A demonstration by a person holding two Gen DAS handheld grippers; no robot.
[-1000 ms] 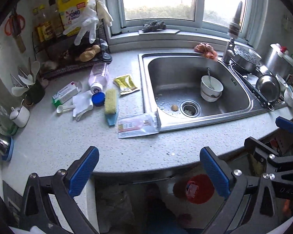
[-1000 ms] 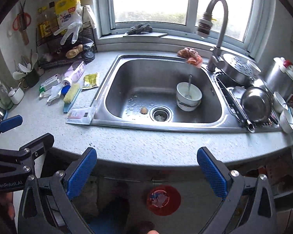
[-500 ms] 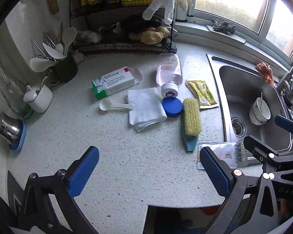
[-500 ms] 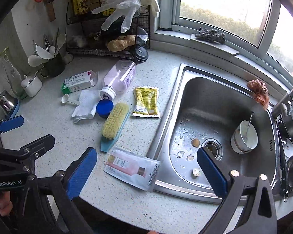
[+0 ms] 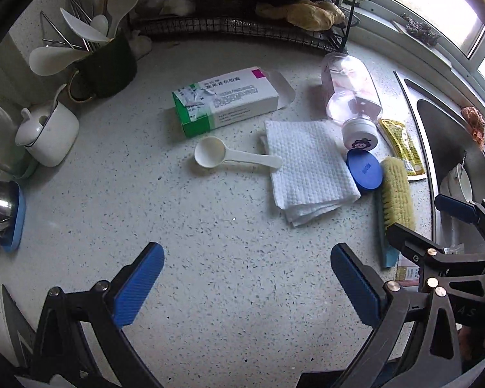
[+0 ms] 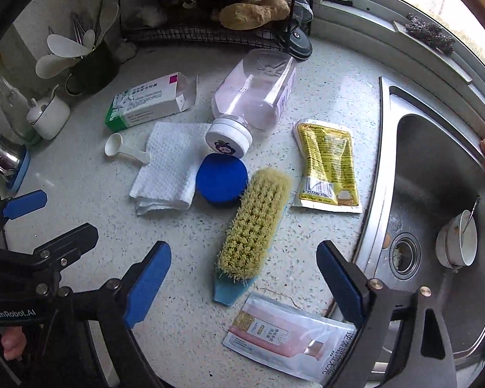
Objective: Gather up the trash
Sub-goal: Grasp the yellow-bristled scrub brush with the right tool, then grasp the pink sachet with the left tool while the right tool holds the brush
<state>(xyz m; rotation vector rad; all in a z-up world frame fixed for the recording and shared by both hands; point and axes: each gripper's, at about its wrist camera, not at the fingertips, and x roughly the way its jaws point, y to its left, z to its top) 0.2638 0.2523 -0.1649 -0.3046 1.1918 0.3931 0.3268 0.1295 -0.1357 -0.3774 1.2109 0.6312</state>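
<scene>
Two tongs (image 5: 247,279) (image 6: 244,279), two sachets (image 6: 326,165) (image 6: 287,336), one brush (image 6: 253,223).

The left gripper (image 5: 245,278) hangs over bare speckled table (image 5: 210,232), jaws wide apart with nothing between them. Beyond it lie a white scoop (image 5: 232,156), its handle touching a folded paper towel (image 5: 307,171), and an opened green-and-white box (image 5: 223,102) farther back. A clear pink bottle (image 5: 352,97) lies on its side, its white cap by a blue lid (image 5: 365,170). A brush (image 5: 396,199) lies beside the lid, a yellow sachet (image 5: 402,148) past it. The right gripper (image 5: 443,226) enters at right, over the sink (image 5: 449,148) edge.
</scene>
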